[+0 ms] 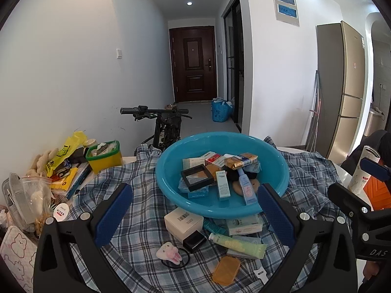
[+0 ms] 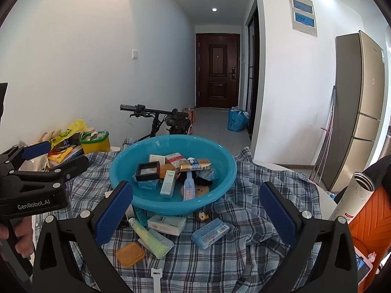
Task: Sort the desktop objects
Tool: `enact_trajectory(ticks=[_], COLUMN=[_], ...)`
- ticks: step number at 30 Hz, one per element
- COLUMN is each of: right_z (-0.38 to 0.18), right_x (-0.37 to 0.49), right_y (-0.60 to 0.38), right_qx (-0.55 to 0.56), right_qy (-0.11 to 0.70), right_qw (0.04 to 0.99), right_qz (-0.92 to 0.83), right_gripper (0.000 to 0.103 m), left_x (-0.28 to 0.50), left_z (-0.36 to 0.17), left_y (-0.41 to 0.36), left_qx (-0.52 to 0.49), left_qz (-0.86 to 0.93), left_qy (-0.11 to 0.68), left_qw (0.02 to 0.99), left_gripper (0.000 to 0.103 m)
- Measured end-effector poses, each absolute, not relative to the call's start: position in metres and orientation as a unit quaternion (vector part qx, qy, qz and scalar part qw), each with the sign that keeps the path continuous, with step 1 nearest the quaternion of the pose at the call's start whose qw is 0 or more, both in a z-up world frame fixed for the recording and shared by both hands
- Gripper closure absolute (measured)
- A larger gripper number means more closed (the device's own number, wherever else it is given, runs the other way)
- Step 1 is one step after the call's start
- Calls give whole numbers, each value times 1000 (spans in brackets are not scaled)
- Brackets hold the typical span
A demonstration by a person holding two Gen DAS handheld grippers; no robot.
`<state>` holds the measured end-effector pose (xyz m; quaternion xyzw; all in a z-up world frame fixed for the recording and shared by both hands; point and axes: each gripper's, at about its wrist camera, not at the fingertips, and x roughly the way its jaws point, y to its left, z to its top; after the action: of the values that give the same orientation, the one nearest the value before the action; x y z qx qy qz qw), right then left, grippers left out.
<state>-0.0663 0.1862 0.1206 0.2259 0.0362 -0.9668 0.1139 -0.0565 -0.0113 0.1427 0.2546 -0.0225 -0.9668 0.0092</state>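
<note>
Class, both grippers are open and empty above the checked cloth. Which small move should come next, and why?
Probably lower the right gripper onto the blue packet. It lies alone on the cloth, outside the blue basin that already holds sorted boxes, so the fingers have room.

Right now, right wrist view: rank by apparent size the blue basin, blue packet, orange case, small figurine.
1. blue basin
2. blue packet
3. orange case, close to the packet; nearer the camera, so unsure
4. small figurine
</note>
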Motion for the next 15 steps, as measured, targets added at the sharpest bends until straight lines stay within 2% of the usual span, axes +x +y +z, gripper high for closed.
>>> enact_trajectory(ticks=[7,15], right_z=[111,83], right_x=[-66,-65], right_y=[179,185], right_qx=[232,274], right_qy=[68,46], right_qw=[92,112], right_qz=[-966,-954], right_gripper=[0,1], left_x=[-62,-64], left_z=[123,95], left_y=[-5,-8], left_qx=[277,308], left_qz=[-959,-950], left_qy=[-54,-43], left_qw=[14,5], left_gripper=[0,0])
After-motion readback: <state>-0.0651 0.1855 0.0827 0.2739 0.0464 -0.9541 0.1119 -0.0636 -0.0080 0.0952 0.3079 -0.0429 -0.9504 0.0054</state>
